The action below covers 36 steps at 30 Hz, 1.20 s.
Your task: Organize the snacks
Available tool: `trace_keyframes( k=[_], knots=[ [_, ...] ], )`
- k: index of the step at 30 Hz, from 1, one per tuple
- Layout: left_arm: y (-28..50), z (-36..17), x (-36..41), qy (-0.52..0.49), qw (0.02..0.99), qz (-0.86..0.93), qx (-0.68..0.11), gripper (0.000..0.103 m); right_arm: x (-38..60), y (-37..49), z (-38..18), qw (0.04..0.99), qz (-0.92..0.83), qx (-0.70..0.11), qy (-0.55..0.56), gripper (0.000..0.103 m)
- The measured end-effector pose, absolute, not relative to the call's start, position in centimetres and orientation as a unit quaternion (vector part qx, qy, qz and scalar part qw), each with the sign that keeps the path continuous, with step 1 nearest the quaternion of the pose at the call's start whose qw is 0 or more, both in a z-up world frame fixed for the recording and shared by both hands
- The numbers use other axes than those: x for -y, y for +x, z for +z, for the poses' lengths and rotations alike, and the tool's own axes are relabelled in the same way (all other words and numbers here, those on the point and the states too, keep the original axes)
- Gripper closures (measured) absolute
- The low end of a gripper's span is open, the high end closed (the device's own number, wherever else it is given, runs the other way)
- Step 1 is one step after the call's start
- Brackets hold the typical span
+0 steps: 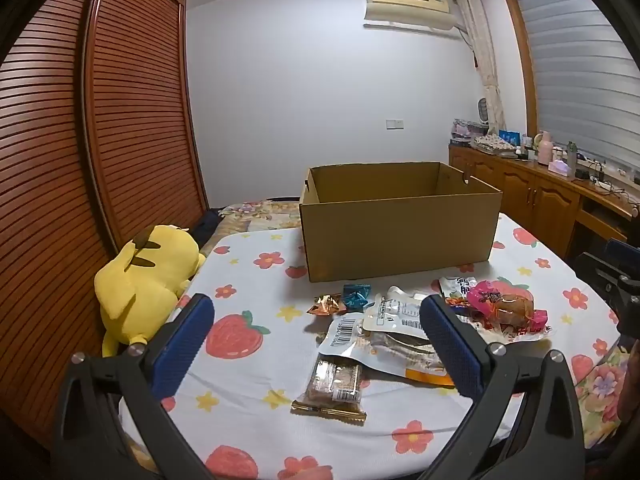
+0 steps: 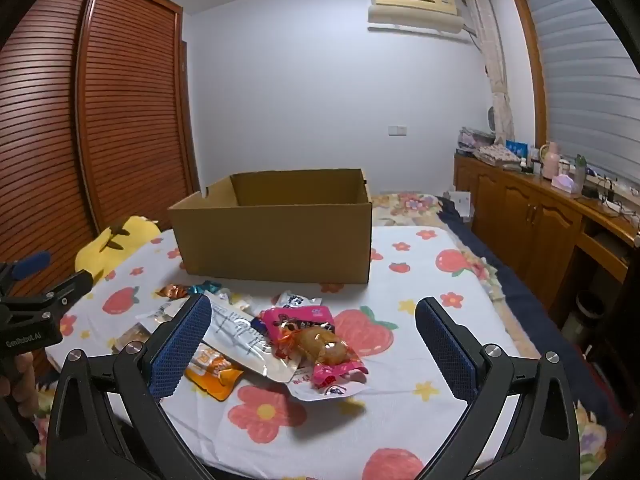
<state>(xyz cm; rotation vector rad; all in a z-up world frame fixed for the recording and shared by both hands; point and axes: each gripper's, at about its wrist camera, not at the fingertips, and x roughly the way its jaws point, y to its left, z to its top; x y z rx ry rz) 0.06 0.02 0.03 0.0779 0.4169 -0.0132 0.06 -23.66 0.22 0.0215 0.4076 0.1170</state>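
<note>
An open cardboard box stands on the flowered table cover, also in the right wrist view. In front of it lies a pile of snack packets: a pink packet with a brown bun, white pouches, a brown cake bar, an orange candy, a teal candy and an orange packet. My left gripper is open and empty, just before the pile. My right gripper is open and empty, with the pink packet between its fingers.
A yellow plush toy lies at the table's left edge beside the slatted wardrobe. A wooden sideboard with bottles runs along the right wall. The left gripper shows at the left of the right wrist view.
</note>
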Motion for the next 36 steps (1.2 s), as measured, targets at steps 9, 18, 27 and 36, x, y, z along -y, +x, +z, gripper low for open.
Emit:
trace_keyframes(
  k=[9,18,27,36],
  knots=[
    [-0.20,0.03,0.02,0.042,0.978,-0.005,-0.204,0.000,23.75,0.03,0.14,0.978,0.058,-0.200,0.011,0.000],
    [0.03,0.05,0.29,0.044,0.978,-0.004,-0.202,0.000,23.58,-0.02,0.25,0.979,0.057,-0.198,0.009,0.000],
    [-0.13,0.69,0.12,0.046,0.979,-0.004,-0.200,0.000,23.64,-0.21,0.61,0.979,0.056,-0.196,0.009,0.000],
    [-0.13,0.73,0.14,0.046,0.979,-0.004,-0.199,0.000,23.65,-0.22,0.46,0.979,0.057,-0.195,0.009,0.000]
  ],
)
